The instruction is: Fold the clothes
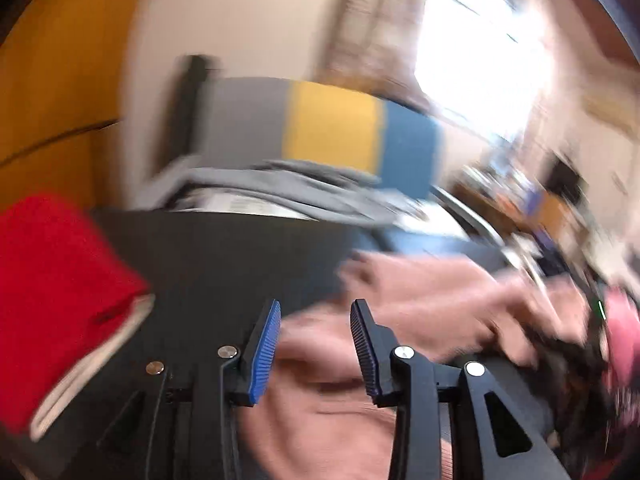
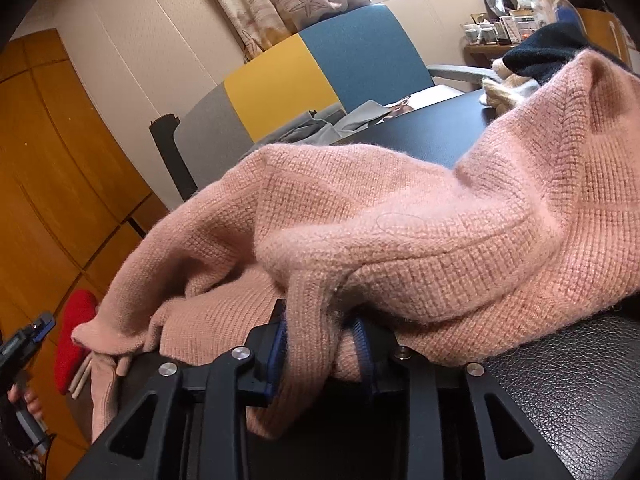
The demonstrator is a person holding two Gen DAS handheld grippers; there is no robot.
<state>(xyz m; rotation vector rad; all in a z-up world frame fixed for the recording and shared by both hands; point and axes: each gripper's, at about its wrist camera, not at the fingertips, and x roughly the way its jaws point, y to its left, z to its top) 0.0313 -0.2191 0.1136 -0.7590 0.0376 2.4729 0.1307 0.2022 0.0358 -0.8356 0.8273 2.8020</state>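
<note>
Left gripper (image 1: 314, 352), low centre of its own blurred view: jaws stand apart, blue ribbed pads facing each other, nothing pinched between them. Pink sweater (image 1: 420, 300) lies smeared by motion blur behind and below the fingertips, on the black table (image 1: 208, 256).

Right gripper (image 2: 320, 356), bottom centre of its view: a thick fold of the pink sweater (image 2: 400, 232) runs down between the two pads. Both pads sit against the knit, but whether they press it or merely flank it, I cannot tell.

Sweater fills the middle and right of the right wrist view, bunched, one end rising toward the upper right, another trailing to the lower left over the table edge (image 2: 432, 136).

Red folded garment (image 1: 52, 280) rests at the left of the left wrist view, a pale folded layer beneath it. Same red piece shows small at lower left in the right wrist view.

Chair back (image 2: 312, 68) in grey, yellow and blue panels stands beyond the table. Grey cloth (image 2: 320, 124) lies at the table's far edge. Dark knit item (image 2: 540, 52) at upper right, beside the sweater's raised end.
</note>
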